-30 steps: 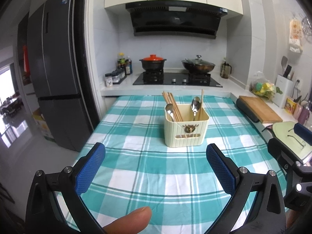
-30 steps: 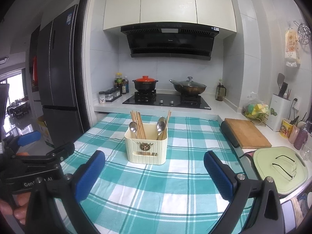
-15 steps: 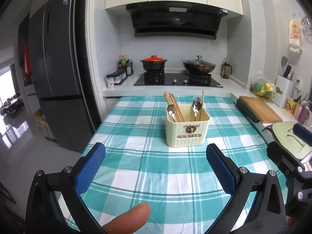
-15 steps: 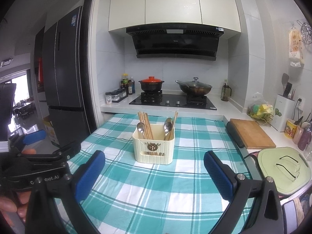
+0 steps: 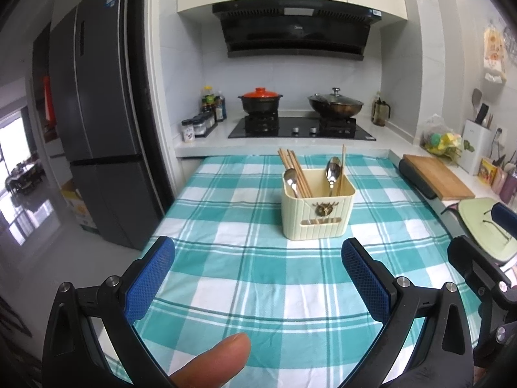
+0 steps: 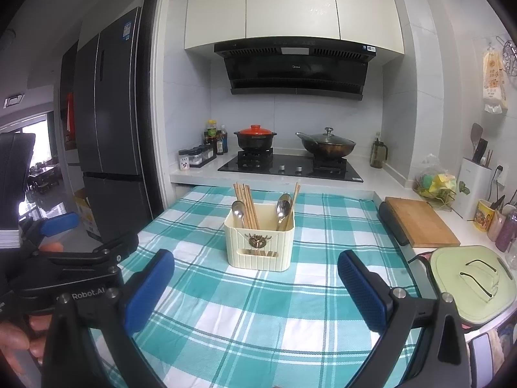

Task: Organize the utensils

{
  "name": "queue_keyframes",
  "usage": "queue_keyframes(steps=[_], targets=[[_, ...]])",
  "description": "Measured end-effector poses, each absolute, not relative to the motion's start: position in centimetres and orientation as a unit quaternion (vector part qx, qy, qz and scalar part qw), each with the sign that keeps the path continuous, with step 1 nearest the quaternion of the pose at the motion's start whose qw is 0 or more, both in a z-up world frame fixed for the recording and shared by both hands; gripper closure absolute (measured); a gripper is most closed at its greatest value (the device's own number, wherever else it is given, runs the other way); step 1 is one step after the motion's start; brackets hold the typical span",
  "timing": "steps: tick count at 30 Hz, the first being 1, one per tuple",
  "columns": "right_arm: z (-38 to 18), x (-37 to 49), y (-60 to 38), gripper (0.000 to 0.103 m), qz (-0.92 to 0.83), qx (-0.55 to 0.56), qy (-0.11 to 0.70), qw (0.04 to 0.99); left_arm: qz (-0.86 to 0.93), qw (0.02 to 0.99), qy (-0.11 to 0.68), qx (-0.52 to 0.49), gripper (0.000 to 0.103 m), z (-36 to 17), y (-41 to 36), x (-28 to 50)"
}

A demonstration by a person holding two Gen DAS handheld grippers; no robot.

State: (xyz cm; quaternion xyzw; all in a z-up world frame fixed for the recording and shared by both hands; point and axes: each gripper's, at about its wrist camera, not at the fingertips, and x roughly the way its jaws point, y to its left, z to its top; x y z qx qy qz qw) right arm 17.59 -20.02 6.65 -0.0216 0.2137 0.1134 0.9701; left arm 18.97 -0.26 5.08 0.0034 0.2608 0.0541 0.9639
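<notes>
A cream utensil holder stands on the teal checked tablecloth. Inside it lean wooden chopsticks and two metal spoons. My left gripper is open and empty, well short of the holder. My right gripper is open too, holding nothing, also back from the holder. The left gripper shows at the left edge of the right wrist view. A fingertip pokes into the bottom of the left wrist view.
Beyond the table a stove carries a red-lidded pot and a wok. A wooden board and a pale green lid lie on the right counter. A dark fridge stands left.
Both cameras have drifted slightly, the right wrist view rising a little and shifting so the holder sits further right in it. Both grippers stay open and empty.
</notes>
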Motion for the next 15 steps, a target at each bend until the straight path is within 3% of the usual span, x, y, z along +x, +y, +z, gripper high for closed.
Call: queue_keyframes(steps=[15], targets=[[6.73, 17.47, -20.02, 0.000, 0.115, -0.020, 0.216, 0.969, 0.056, 0.963, 0.264, 0.003, 0.000, 4.96, -0.16, 18.82]])
